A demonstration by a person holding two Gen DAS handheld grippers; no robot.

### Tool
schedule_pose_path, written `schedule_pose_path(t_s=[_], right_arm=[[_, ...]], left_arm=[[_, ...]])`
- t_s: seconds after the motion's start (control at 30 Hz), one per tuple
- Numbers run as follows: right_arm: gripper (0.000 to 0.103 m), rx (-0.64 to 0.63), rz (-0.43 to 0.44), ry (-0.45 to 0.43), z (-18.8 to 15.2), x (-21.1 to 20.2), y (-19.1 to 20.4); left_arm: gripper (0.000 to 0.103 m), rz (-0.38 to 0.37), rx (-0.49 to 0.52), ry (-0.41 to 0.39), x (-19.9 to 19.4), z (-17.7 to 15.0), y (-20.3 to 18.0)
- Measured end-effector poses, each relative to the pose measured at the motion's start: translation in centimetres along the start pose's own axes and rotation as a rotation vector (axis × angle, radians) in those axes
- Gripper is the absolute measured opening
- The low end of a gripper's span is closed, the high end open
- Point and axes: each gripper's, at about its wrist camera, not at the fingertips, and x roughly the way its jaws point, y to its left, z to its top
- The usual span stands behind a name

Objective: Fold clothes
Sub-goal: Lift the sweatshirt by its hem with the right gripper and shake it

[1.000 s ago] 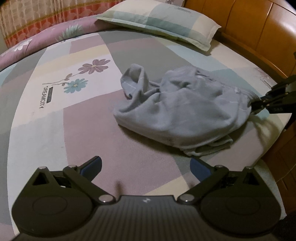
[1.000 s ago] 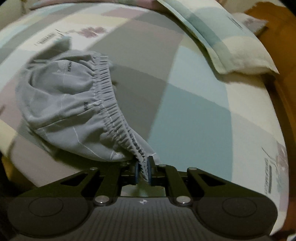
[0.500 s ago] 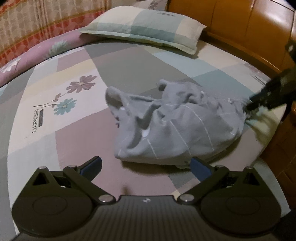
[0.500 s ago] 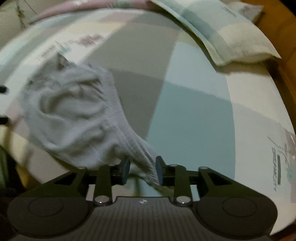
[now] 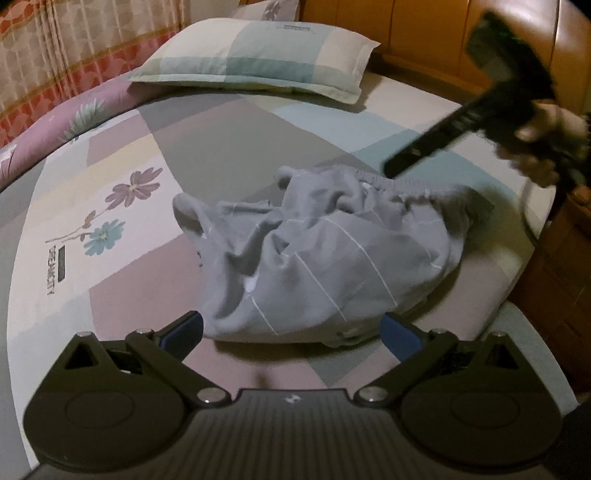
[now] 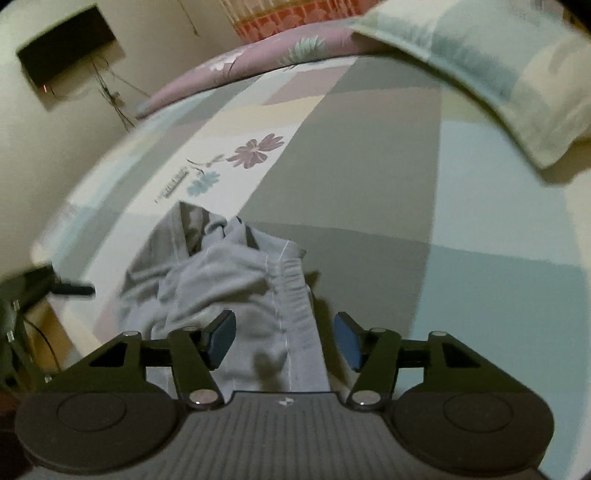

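the left wrist view shows the whole grey garment (image 5: 317, 251) crumpled on the bed (image 5: 221, 133), with the right tongs (image 5: 397, 168) hovering blurred over its elastic waistband; the right wrist view shows only that waistband end lying between its own opening jaws, pads not pressing it (released). the left tongs (image 5: 291, 328) stand spread wide at the near edge of the garment, gripping nothing. a checked pillow (image 5: 255, 55) lies beyond, by the wooden headboard (image 5: 406, 29). a second ago the right tongs pinched the waistband taut; now it lies slack.
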Motion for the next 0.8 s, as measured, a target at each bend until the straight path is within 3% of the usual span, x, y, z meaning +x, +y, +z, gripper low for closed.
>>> schedule_pose_path(t_s=[0.17, 0.33, 0.67, 0.77, 0.8], right_arm=[[0.066, 0.14, 0.207, 0.026, 0.1, 4.0, -4.0], [0.067, 0.231, 0.336, 0.014, -1.2, 6.0, -5.1], [0.066, 0.118, 0.364, -0.116, -0.9, 0.9, -1.4], [0.06, 0.089, 0.325, -0.112, -0.5, 1.4, -0.6], [0.052, 0.086, 0.306, -0.107, -0.5, 1.7, -0.5]], left_arm=[[0.101, 0.007, -0.017, 0.028, 0.4, -0.5, -0.6], [0.101, -0.016, -0.023, 0.067, 1.1, -0.6, -1.1], [0.101, -0.043, -0.029, 0.06, 2.1, -0.6, -1.6], [0.101, -0.04, -0.019, 0.064, 2.0, -1.0, -2.0], [0.101, -0.04, -0.02, 0.065, 2.0, -1.0, -1.9]])
